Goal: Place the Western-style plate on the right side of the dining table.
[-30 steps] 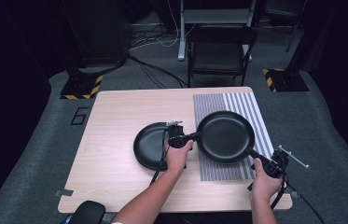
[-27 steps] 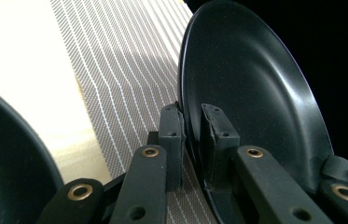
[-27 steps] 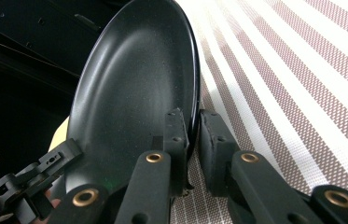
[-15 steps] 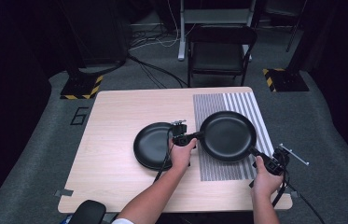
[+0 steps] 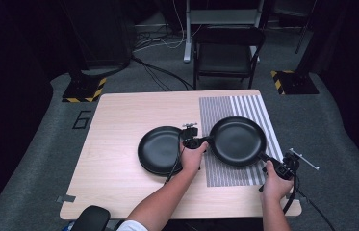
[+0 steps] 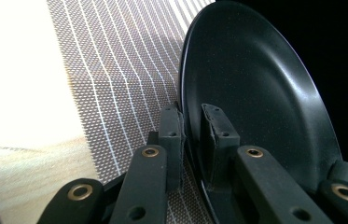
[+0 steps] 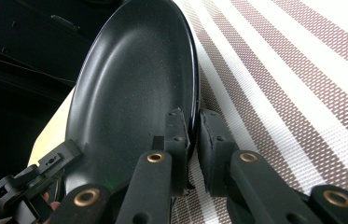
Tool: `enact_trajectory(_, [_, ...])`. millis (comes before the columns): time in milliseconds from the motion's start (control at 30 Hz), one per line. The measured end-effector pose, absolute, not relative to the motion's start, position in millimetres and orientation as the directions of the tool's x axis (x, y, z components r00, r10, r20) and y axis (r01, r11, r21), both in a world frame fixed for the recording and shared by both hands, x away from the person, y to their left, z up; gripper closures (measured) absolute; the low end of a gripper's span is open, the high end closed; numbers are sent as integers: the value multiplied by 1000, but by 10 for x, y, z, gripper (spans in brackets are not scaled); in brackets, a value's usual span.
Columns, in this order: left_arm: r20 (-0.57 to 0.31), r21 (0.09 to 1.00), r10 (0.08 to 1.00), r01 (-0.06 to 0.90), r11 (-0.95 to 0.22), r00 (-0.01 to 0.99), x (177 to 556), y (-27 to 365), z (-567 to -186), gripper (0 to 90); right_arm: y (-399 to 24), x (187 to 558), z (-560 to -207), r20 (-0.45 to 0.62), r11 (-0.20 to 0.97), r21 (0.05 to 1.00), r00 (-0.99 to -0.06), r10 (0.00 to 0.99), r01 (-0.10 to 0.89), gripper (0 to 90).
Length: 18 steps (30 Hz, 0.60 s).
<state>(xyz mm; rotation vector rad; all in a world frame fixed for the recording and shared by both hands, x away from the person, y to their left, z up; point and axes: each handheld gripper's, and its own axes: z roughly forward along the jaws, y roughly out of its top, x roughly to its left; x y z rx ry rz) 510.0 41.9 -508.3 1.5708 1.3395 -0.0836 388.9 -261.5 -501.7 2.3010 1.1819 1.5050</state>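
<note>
Table (image 5: pixel 119 144): light wood, and I stand at its near edge with both forearms reaching in.

Mat (image 5: pixel 244 103): striped, grey and white, laid on the right part of the table, running from the far edge toward me.

Pan (image 5: pixel 237 141): black, round and shallow, over the mat. I hold it by its rim at two opposite points. In the left gripper view it stands as a dark dish (image 6: pixel 255 93) on the right with the mat (image 6: pixel 125 70) behind it. In the right gripper view it fills the left (image 7: pixel 129 84) and the mat (image 7: pixel 293 70) runs to the right.

Plate (image 5: pixel 160 150): black, round, lying flat on the bare wood just left of the pan, beside my left hand.

Left gripper (image 5: pixel 195 142): in my left hand (image 5: pixel 192 159), at the pan's left edge. Its jaws stand narrow, one pad on each face of the rim, clamped on the pan (image 6: pixel 191 140).

Right gripper (image 5: pixel 275 165): in my right hand (image 5: pixel 274 183), at the pan's near right edge, cable trailing off the table toward me. Jaws narrow, pinching the pan's rim between the pads (image 7: pixel 192 144). My other gripper (image 7: pixel 27 186) appears at the lower left of this view.

Chair (image 5: pixel 227 53): dark, on the floor beyond the table's far edge.
</note>
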Motion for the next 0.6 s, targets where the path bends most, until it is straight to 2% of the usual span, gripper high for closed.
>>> enact_trajectory(600, [-601, 607, 724, 783, 136, 339, 5295, 319, -5075, 793, -2691, 4093, -5087, 728, -697, 476, 205, 654, 536, 823])
